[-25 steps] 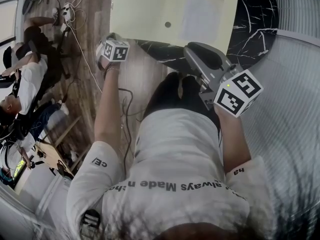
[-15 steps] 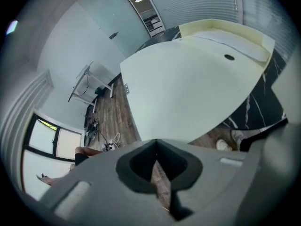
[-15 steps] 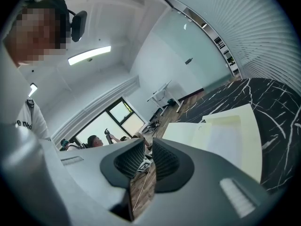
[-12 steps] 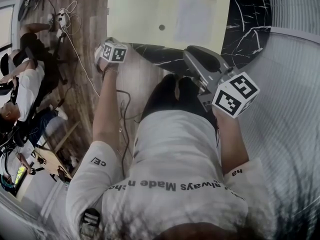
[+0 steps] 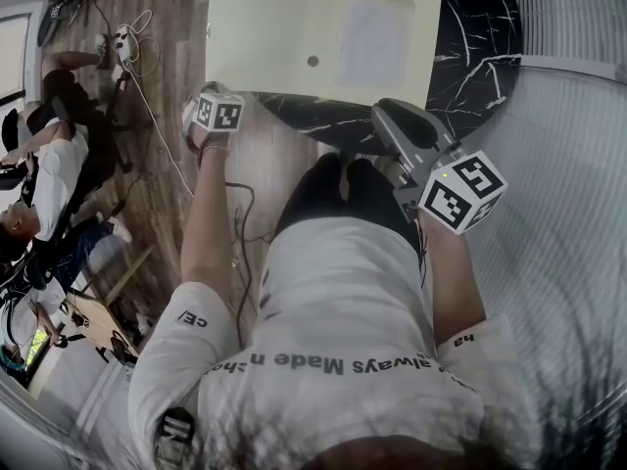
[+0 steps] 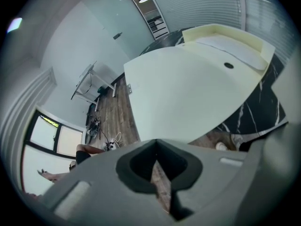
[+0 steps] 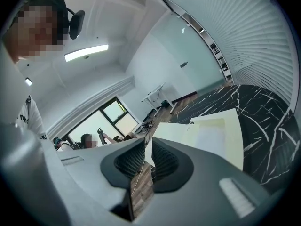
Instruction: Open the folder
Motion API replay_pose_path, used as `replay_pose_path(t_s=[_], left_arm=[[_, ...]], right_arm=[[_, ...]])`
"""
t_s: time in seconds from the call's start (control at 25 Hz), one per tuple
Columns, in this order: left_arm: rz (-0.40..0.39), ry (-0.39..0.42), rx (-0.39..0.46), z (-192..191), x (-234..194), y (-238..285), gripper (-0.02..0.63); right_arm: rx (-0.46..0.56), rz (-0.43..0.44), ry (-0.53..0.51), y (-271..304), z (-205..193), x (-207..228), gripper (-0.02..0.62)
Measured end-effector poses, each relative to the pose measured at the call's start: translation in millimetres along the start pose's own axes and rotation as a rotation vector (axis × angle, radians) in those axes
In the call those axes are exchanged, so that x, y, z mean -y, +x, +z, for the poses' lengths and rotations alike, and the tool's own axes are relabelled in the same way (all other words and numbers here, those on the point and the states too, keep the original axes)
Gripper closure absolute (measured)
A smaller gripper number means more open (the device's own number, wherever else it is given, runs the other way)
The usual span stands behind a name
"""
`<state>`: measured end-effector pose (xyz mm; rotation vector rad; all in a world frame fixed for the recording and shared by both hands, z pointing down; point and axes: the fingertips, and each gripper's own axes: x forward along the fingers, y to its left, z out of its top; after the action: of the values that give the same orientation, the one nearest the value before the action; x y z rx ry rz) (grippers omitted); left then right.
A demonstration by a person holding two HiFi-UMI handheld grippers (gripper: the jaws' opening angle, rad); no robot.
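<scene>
Since a second earlier, more of the pale yellow card folder (image 5: 265, 37) had come into the head view, and the right gripper (image 5: 384, 112) sat a little lower in that view, close to the folder's near edge.

The round black tabletop with white marble veins (image 5: 475, 27) carried the folder, which already lay open and flat. Its left leaf was plain apart from a small dark round spot (image 5: 313, 62) and reached out past the table's rim over the brown wooden plank floor (image 5: 167, 86). The right leaf bore a paler rectangular panel.

The right gripper pointed toward the folder without touching it. Its jaws had just eased slightly closer and stood only a narrow slit apart, with nothing gripped between them; only floor and a far corner of the folder showed through the gap.

The left gripper (image 6: 156, 160) hung beside the table over the floor, clear of the folder. Its jaws met at the tips and held nothing.
</scene>
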<state>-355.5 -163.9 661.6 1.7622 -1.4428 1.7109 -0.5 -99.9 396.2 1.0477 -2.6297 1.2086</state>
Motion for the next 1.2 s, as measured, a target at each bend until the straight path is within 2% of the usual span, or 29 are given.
replay_pose_path(t_s=[0.28, 0.6, 0.88, 1.2], left_arm=[[0.021, -0.073, 0.056, 10, -6, -32, 0.604], [0.055, -0.104, 0.105, 24, -13, -72, 0.604], [0.047, -0.173, 0.175, 37, -11, -119, 0.604], [0.046, -0.207, 0.239, 51, -5, -159, 0.604]], right_arm=[[0.013, -0.066, -0.058, -20, 9, 4, 0.557], [0.039, -0.121, -0.139, -40, 25, -3, 0.565], [0.068, -0.151, -0.19, -58, 36, -17, 0.571], [0.084, -0.177, -0.233, -71, 46, -31, 0.574]])
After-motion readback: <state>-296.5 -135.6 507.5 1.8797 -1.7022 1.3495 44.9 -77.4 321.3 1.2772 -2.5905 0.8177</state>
